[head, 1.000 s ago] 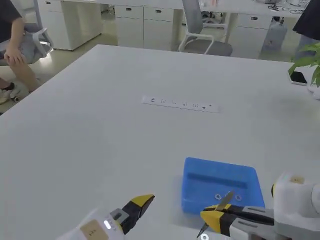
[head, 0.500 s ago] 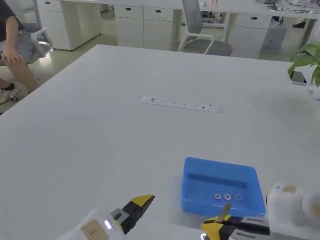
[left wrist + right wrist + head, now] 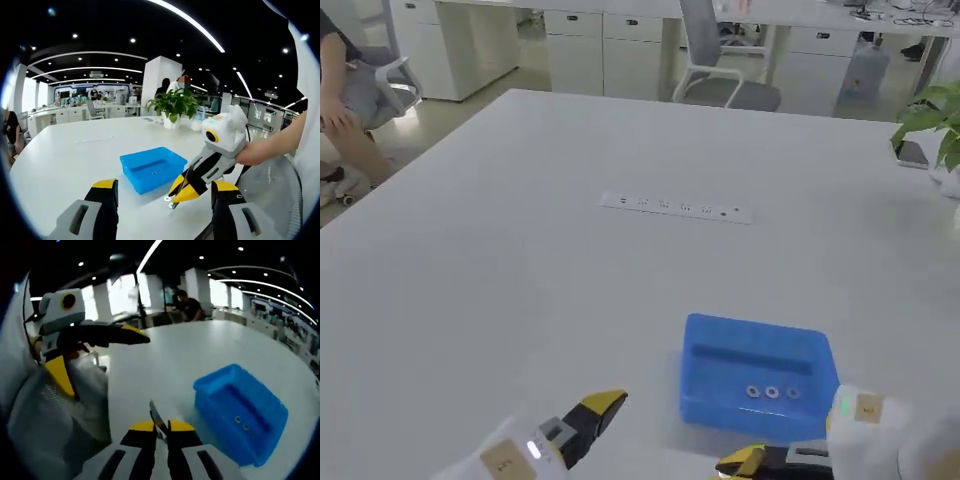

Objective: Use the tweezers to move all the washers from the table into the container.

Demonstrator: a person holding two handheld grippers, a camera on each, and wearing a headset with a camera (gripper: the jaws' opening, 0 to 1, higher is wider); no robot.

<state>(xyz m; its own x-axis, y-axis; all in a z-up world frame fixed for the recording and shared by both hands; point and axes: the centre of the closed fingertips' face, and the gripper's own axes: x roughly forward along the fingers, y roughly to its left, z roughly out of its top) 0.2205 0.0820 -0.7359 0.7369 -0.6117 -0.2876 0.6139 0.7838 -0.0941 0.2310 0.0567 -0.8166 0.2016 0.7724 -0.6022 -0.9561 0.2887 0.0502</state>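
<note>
left tongs [image 3: 604, 404]: yellow-tipped, low left in the head view. Its own view has the two jaws standing wide apart with nothing between them.
right tongs [image 3: 162, 426]: jaws drawn close together on the tweezers [image 3: 154, 415], whose thin metal point sticks forward past the yellow pads.
container [image 3: 725, 412]: blue and open-topped, on the white table [image 3: 520, 280], just ahead of the right tongs.
washers [image 3: 771, 392]: three in a row on the container's floor, seen from the head. The right gripper view picks out two small rings there.
loose washer [image 3: 167, 199]: the left gripper view has a small ring on the table by the tweezers' tip. Whether the tip touches it I cannot tell.
head view extras: a white power strip [image 3: 675, 207] lies mid-table, well apart from the container. An office chair [image 3: 720, 70] stands beyond the far edge, and a seated person [image 3: 340, 90] is at far left.
left gripper view extras: a potted plant [image 3: 174, 105] stands on the table behind the container, and an arm [image 3: 272, 147] holds the right tongs.
writing: tan stickers [image 3: 503, 462] on the body of each tongs carry marks too small to read. The power strip's markings are likewise too small.
</note>
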